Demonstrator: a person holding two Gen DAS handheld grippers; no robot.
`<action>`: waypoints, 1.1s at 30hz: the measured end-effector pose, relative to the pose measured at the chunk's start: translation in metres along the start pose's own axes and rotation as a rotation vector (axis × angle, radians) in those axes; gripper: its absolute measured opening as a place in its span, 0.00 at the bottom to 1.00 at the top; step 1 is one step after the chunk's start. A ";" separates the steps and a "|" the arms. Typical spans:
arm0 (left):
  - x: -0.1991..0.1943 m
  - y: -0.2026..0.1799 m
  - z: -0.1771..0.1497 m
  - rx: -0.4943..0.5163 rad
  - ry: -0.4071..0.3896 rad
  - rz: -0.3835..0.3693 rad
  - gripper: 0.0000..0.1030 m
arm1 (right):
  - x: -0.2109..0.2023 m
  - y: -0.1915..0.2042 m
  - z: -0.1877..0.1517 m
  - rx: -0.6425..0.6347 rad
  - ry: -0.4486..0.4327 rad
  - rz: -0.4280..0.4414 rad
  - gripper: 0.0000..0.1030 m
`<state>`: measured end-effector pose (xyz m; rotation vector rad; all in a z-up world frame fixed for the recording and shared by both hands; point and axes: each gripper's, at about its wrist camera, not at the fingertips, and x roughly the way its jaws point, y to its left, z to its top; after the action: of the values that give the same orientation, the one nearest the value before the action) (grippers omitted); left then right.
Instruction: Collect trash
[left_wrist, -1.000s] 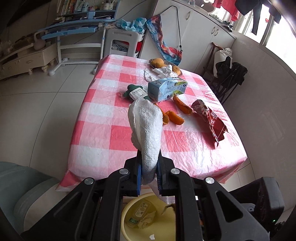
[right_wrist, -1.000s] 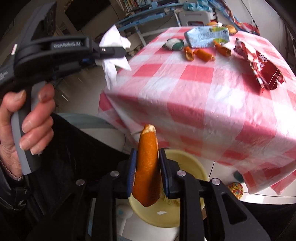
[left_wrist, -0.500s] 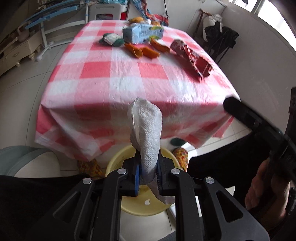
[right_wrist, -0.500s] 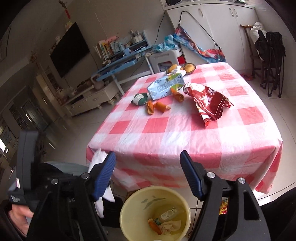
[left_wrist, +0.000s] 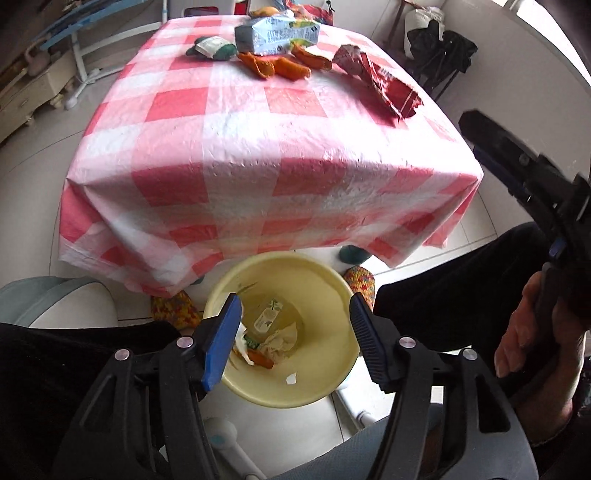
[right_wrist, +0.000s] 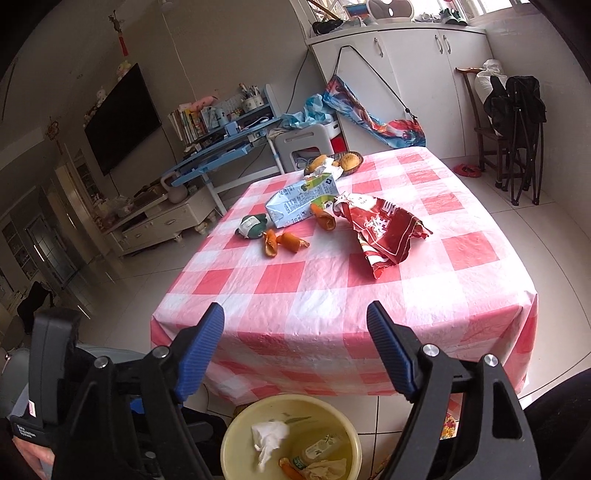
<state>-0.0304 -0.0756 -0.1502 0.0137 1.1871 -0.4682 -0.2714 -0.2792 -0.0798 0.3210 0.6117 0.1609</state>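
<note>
Between the fingers of the left gripper (left_wrist: 295, 325) nothing is held: its jaws are opening, and they point steeply down over the yellow bin (left_wrist: 325, 280) on the floor just below them. Inside that bin lie a small plastic bottle (left_wrist: 269, 317), crumpled paper (left_wrist: 280, 338) and an orange peel (left_wrist: 258, 357); the right wrist view also shows a white tissue (right_wrist: 267, 435) in the bin. Beyond the left gripper, past the bin's far rim, hangs the front edge of the red-and-white checked tablecloth (left_wrist: 236, 155). To its right a hand (left_wrist: 524, 350) grips the handle of the right gripper (right_wrist: 295, 332), whose jaws are also opening with nothing between them; it points more gently downward, toward the table, with the bin just beneath its fingers. Farther out on the cloth, well apart from both grippers, the remaining trash sits in a loose group: two orange peels (right_wrist: 284, 242) nearest, a third peel (right_wrist: 323, 218) beside a flattened milk carton (right_wrist: 299, 201), a green wrapped packet (right_wrist: 251, 226) to the left, and a torn red snack bag (right_wrist: 380, 232) to the right. Behind these, at the table's far edge, stands a small basket of fruit (right_wrist: 347, 160).
</note>
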 end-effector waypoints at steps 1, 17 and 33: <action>-0.006 0.001 0.002 -0.009 -0.030 -0.003 0.62 | 0.001 0.001 0.000 -0.005 0.001 -0.004 0.75; -0.029 0.013 0.012 -0.086 -0.169 -0.035 0.65 | 0.004 0.004 -0.003 -0.024 0.011 -0.019 0.80; -0.033 0.022 0.013 -0.130 -0.226 0.010 0.70 | 0.010 0.004 -0.006 -0.035 0.025 -0.028 0.81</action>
<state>-0.0204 -0.0481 -0.1205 -0.1421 0.9930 -0.3727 -0.2675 -0.2714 -0.0884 0.2765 0.6376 0.1491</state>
